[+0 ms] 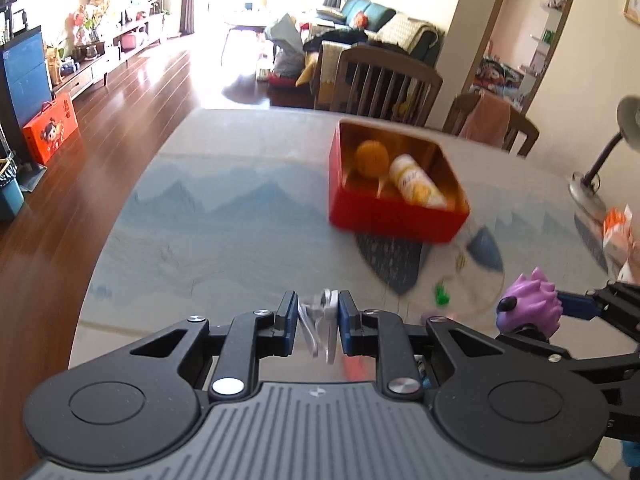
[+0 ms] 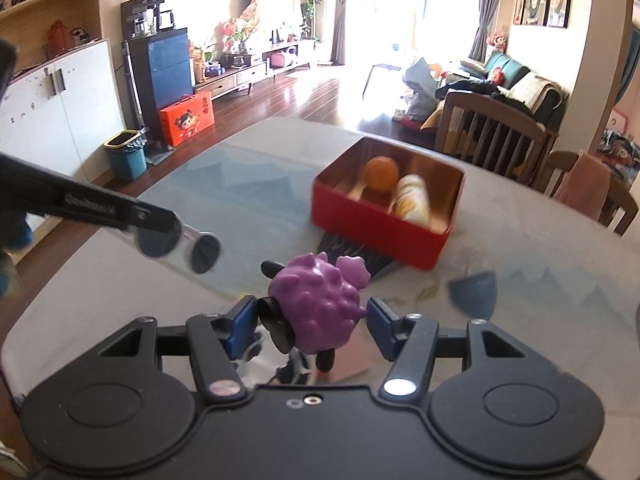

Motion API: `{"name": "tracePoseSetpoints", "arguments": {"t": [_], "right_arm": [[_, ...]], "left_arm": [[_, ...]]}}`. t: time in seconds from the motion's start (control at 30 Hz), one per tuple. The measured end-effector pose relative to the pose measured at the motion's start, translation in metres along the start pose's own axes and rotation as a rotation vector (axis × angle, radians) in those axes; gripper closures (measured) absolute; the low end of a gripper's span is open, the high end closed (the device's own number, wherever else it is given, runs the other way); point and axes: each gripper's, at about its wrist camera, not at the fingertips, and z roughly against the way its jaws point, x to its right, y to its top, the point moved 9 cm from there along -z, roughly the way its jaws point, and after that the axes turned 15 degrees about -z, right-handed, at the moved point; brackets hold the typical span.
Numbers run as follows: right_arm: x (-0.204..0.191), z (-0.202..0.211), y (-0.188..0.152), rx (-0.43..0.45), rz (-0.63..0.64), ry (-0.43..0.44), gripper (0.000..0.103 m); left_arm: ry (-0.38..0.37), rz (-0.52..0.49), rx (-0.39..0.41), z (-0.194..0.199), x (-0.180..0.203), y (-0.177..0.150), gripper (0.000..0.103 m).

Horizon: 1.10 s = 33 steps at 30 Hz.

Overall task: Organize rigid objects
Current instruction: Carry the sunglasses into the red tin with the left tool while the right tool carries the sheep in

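The left tool [image 1: 319, 322] pinches small round-lensed sunglasses [image 2: 180, 246], the right tool [image 2: 311, 318] grips a spiky purple toy [image 2: 320, 304], both short of the red tin [image 2: 384, 216] on the glossy counter [image 1: 224, 216].

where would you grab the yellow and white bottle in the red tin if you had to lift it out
Grip the bottle across the middle of its round body, coming from above through the open top of the red tin. It lies on its side against the tin's right wall, with the orange ball close to its far end, so the tin's walls block a sideways approach. Set the fingers across its width, not along its length.
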Motion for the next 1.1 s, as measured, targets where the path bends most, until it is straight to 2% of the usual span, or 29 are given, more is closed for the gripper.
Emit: {"name": "tracePoseSetpoints", "arguments": {"t": [0.4, 0.67, 0.97, 1.1], "right_arm": [[0.055, -0.036, 0.066, 0.057, 0.004, -0.059, 0.044], [0.085, -0.078, 0.104, 0.055, 0.005, -0.079, 0.044], [0.103, -0.131, 0.132, 0.040, 0.027, -0.087, 0.044], [0.109, -0.155, 0.139, 0.025, 0.044, -0.095, 0.044]], "left_arm": [[0.021, -0.002, 0.048, -0.028, -0.001, 0.085, 0.083], [0.027, -0.027, 0.065, -0.063, 0.022, 0.136, 0.083], [0.037, 0.001, 0.041, -0.114, 0.031, 0.167, 0.083], [0.036, 0.030, 0.016, -0.135, 0.030, 0.171, 0.083]]}}
